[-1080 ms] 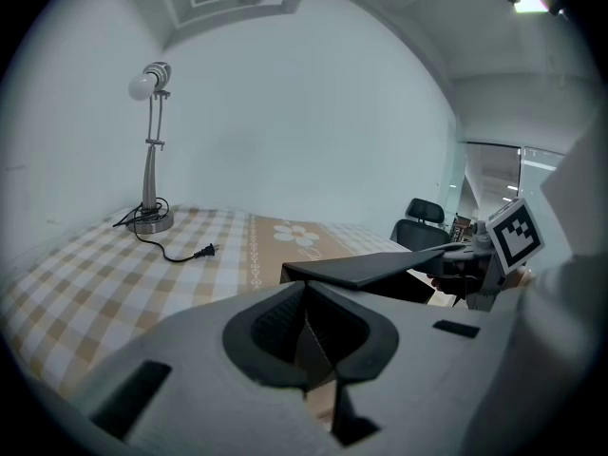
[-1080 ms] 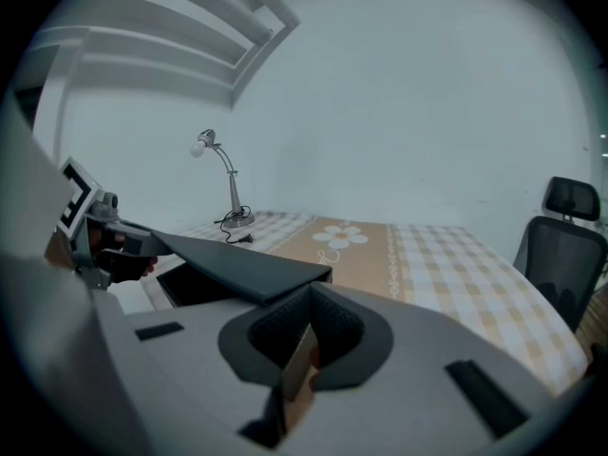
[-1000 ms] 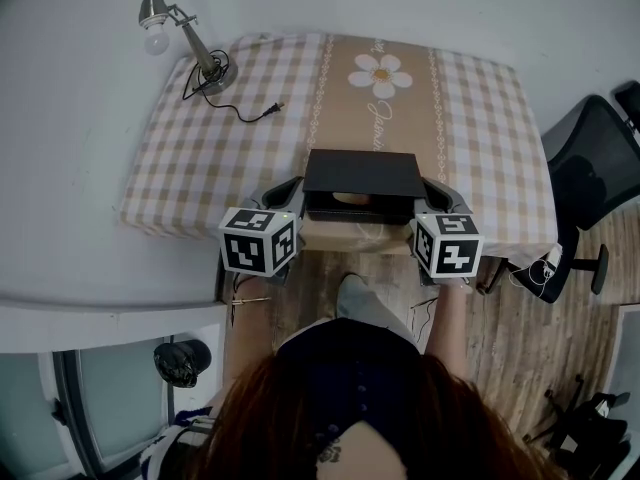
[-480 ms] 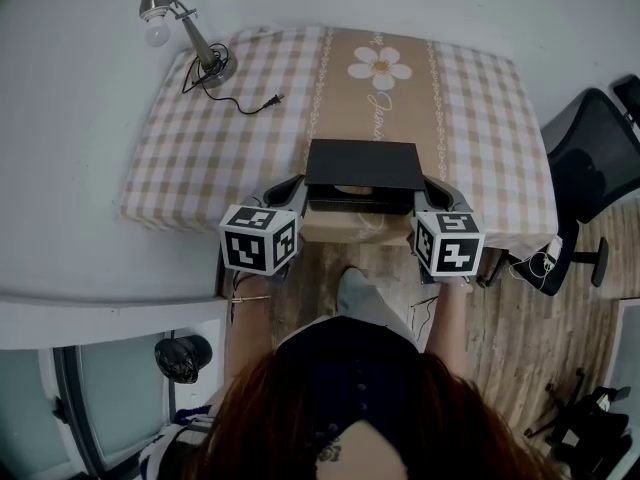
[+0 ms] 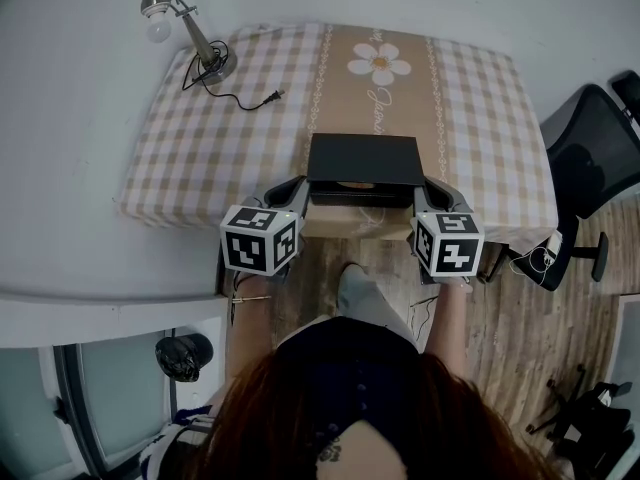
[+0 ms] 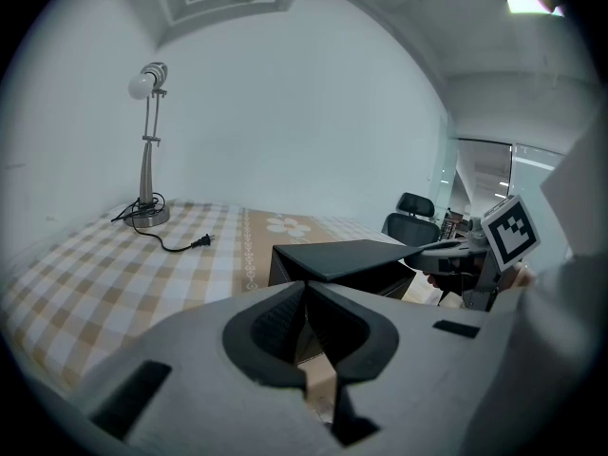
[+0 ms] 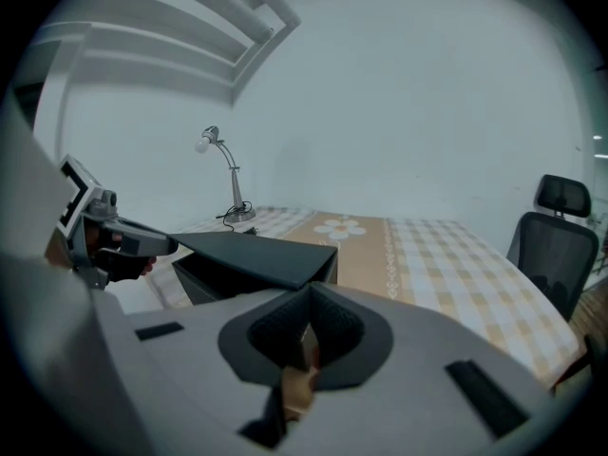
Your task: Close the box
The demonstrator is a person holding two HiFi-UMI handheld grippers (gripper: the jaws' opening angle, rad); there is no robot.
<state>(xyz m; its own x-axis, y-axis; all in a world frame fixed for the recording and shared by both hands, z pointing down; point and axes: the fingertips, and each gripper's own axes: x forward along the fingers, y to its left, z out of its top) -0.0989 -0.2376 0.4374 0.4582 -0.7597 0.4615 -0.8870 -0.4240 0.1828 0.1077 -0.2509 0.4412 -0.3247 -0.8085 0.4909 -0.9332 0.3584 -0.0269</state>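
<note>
2 grippers flank the black box [image 5: 362, 194] at the desk's [image 5: 190, 158] near edge. Its lid [image 5: 363, 158] hangs tilted, partly down. L gripper [image 5: 298, 184] fingers [image 6: 271, 323] closed together, nothing betw. them, tips at lid's left corner. R gripper [image 5: 426, 184] likewise closed, at right corner. Lamp [image 5: 180, 23] far left.

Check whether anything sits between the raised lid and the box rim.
Nothing visible does. The lid hangs tilted over the black box, and the open gap between them shows no object in either gripper view. The left gripper and right gripper sit at the lid's front corners.
</note>
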